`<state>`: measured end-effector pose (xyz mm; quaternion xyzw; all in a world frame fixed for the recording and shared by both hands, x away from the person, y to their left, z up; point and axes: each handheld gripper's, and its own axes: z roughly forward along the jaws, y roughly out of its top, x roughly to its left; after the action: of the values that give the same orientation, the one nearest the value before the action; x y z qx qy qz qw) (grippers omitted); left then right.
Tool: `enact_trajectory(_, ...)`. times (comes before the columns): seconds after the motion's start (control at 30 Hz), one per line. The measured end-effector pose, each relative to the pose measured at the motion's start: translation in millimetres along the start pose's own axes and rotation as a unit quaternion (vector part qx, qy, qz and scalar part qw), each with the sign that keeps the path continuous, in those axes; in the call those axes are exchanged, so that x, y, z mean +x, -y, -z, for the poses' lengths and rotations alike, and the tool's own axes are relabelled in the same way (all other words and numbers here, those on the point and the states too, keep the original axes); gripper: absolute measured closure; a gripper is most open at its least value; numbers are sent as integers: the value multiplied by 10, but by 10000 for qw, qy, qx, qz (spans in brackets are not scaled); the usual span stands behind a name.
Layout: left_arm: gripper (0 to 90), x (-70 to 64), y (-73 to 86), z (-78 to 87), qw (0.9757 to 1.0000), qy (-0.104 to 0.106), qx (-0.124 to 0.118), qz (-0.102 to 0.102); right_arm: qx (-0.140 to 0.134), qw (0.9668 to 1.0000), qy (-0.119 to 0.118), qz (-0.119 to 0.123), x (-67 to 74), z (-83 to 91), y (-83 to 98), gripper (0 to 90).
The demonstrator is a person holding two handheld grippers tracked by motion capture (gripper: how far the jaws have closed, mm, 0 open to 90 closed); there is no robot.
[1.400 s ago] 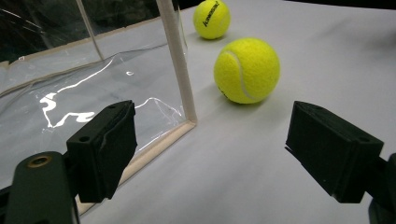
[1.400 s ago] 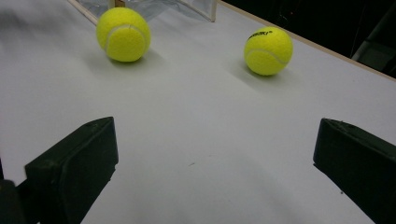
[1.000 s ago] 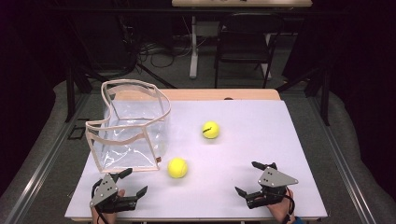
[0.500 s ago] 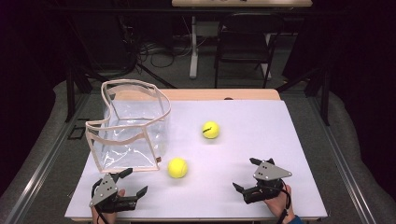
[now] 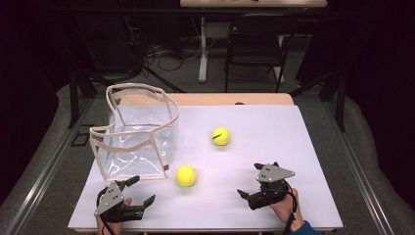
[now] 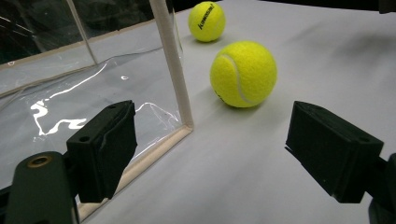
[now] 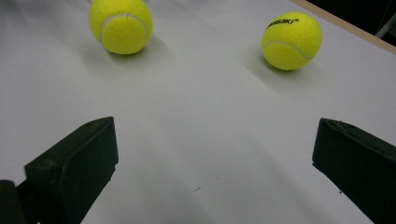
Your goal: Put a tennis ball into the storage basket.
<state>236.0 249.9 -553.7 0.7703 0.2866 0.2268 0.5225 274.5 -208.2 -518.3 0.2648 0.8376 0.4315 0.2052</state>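
Two yellow tennis balls lie on the white table (image 5: 298,142): the nearer ball (image 5: 186,176) just right of a clear plastic bag with beige trim (image 5: 137,132), the farther ball (image 5: 220,136) toward the middle. My left gripper (image 5: 141,190) sits open at the front left, its jaws facing the bag's front corner (image 6: 170,60) and the nearer ball (image 6: 243,73); the farther ball (image 6: 207,21) lies behind. My left gripper (image 6: 219,149) holds nothing. My right gripper (image 5: 249,179) stands open at the front right, empty, with the nearer ball (image 7: 121,24) and the farther ball (image 7: 291,40) ahead of my right gripper (image 7: 215,158).
The bag stands upright with its mouth open at the table's left side. A strip of wooden tabletop (image 5: 235,99) shows past the white sheet's far edge. A black chair (image 5: 254,39) and floor cables lie beyond the table.
My right gripper has shifted a little to the left and forward, toward the balls. The left gripper, the balls and the bag have stayed put.
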Motion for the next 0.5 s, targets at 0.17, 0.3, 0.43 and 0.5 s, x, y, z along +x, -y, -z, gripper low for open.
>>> enact_trajectory(0.17,158,8,5,5,10000,-14,-6,15,69,10000,-70,1,8,-61,-38,0)
enact_trajectory(0.3,158,10,6,13,10000,-29,-10,16,107,9999,-123,7,16,-112,-69,0)
enact_trajectory(0.43,158,12,5,11,10000,-48,-8,3,161,9997,-177,19,25,-162,-98,0)
enact_trajectory(0.5,158,14,8,11,10000,-45,-19,19,184,9997,-185,14,27,-181,-115,0)
